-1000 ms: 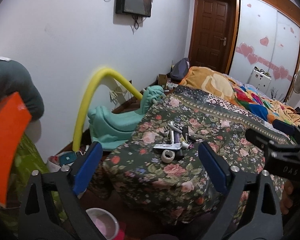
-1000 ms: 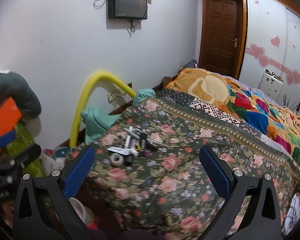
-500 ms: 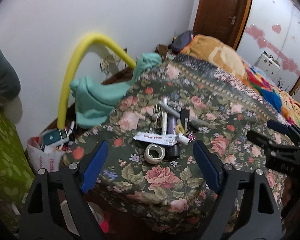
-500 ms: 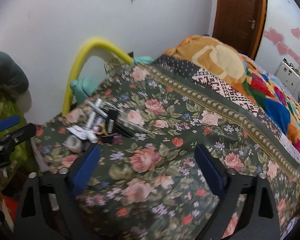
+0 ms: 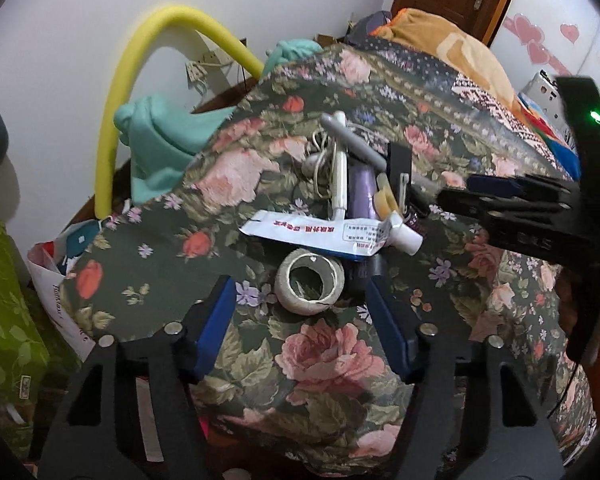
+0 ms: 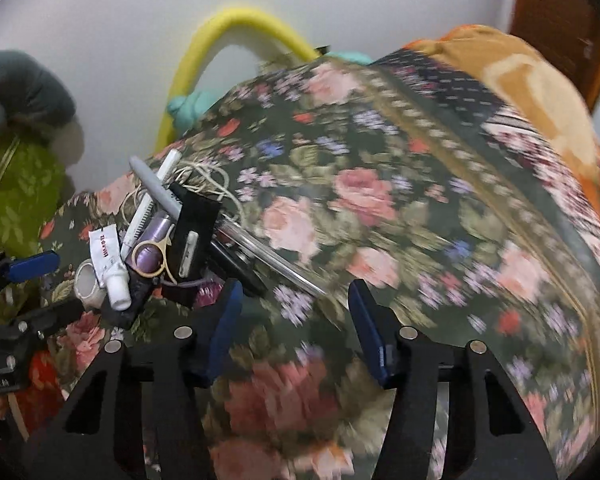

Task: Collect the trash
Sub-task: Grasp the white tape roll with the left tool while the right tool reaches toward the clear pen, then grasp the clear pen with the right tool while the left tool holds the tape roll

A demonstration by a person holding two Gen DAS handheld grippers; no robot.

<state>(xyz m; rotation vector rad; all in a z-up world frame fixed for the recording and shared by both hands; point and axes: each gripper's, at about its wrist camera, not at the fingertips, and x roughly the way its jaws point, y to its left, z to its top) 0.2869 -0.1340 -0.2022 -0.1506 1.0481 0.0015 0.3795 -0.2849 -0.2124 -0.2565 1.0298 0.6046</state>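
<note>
A heap of small items lies on the floral bedspread (image 5: pixel 324 356) near the bed's corner. It holds a used tape roll (image 5: pixel 310 286), a squeezed white tube (image 5: pixel 332 234), a grey pen (image 5: pixel 356 146), a purple bottle (image 5: pixel 360 192), small scissors (image 6: pixel 156 256) and a tangled cord (image 5: pixel 320 160). My left gripper (image 5: pixel 302 300) is open, its blue pads either side of the tape roll, just short of it. My right gripper (image 6: pixel 296 308) is open and empty over bare bedspread, to the right of the heap; the tape roll also shows in its view (image 6: pixel 87 284).
A white plastic bag (image 5: pixel 60 280) with things in it sits on the floor left of the bed. A yellow foam tube (image 5: pixel 140 52) arches by the wall above teal cloth (image 5: pixel 164 140). A green patterned bag (image 5: pixel 4 312) stands at far left.
Both grippers have come down and forward toward the heap on the bed. The left now brackets the tape roll; the right has swung in beside the heap.
</note>
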